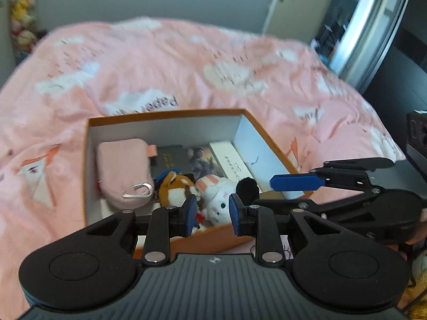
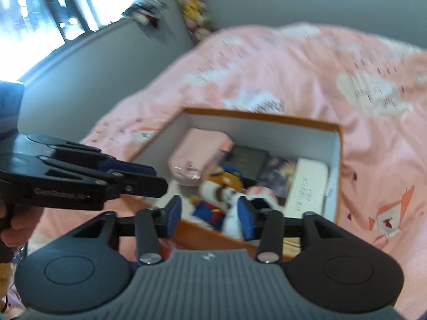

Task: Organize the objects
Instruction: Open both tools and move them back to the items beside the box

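An orange box (image 1: 170, 114) with white inner walls sits on the pink bed. Inside lie a pink pouch (image 1: 122, 165) with a metal hook, a brown fox plush (image 1: 174, 189), a white rabbit plush (image 1: 217, 200), dark books (image 1: 170, 158) and a white book (image 1: 229, 164). My left gripper (image 1: 212, 212) is open and empty above the box's near edge. My right gripper (image 2: 210, 217) is open and empty, over the same edge; it also shows in the left wrist view (image 1: 296, 182). The box (image 2: 339, 144) and plushes (image 2: 224, 186) show blurred in the right wrist view.
The pink quilt (image 1: 173, 66) with white cloud prints covers the bed around the box. A door (image 1: 301, 2) stands at the back right, a window (image 2: 66, 13) at the left. Plush toys (image 1: 22, 18) hang in the far corner. A dark cabinet (image 1: 400, 80) stands right of the bed.
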`<action>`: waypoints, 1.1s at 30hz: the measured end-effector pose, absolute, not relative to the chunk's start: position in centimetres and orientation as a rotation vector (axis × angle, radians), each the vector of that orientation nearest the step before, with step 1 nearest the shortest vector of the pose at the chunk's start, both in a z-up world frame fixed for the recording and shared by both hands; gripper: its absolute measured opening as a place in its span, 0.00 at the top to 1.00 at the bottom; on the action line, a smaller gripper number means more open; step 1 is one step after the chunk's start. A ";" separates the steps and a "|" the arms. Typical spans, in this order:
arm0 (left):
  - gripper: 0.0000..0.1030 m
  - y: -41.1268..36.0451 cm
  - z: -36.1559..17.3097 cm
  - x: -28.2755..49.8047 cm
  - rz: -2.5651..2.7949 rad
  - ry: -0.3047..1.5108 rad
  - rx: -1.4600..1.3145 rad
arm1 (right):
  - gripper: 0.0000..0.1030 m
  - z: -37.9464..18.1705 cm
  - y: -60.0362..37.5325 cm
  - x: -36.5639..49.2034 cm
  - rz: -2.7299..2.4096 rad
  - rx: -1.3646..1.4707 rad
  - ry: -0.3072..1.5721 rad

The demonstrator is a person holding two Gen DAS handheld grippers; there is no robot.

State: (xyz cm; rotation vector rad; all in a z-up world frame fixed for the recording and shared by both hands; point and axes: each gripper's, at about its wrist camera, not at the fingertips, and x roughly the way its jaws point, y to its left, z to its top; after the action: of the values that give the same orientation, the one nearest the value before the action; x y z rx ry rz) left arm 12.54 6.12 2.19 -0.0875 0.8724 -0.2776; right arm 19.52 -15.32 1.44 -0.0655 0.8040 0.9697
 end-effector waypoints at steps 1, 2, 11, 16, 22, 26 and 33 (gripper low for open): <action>0.70 6.0 1.9 11.4 -0.251 0.855 -0.076 | 0.37 1.6 -15.5 18.5 0.986 -0.070 0.772; 0.70 5.8 1.6 10.5 -0.226 0.841 -0.060 | 0.32 1.7 -15.6 17.5 0.996 -0.077 0.743; 0.70 6.7 -1.8 4.5 -0.062 0.787 -0.022 | 0.20 -1.0 -15.3 13.2 0.924 -0.097 0.707; 0.67 8.4 -2.6 3.3 0.017 0.778 -0.072 | 0.20 -2.1 -13.6 11.8 0.937 -0.145 0.710; 0.66 10.5 -4.1 2.7 0.081 0.836 -0.095 | 0.29 -4.5 -10.2 9.6 0.990 -0.308 0.773; 0.66 10.8 -5.4 2.4 0.102 0.894 -0.048 | 0.36 -5.8 -8.3 8.5 1.021 -0.407 0.776; 0.66 11.7 -7.6 2.5 0.099 0.992 -0.080 | 0.37 -8.2 -6.0 7.2 1.100 -0.529 0.798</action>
State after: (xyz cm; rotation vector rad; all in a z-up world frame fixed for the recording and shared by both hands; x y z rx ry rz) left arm 2.55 11.68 -7.62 -0.0804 0.9916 0.0986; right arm 7.22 -5.99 -8.18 -0.5288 0.7978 1.0999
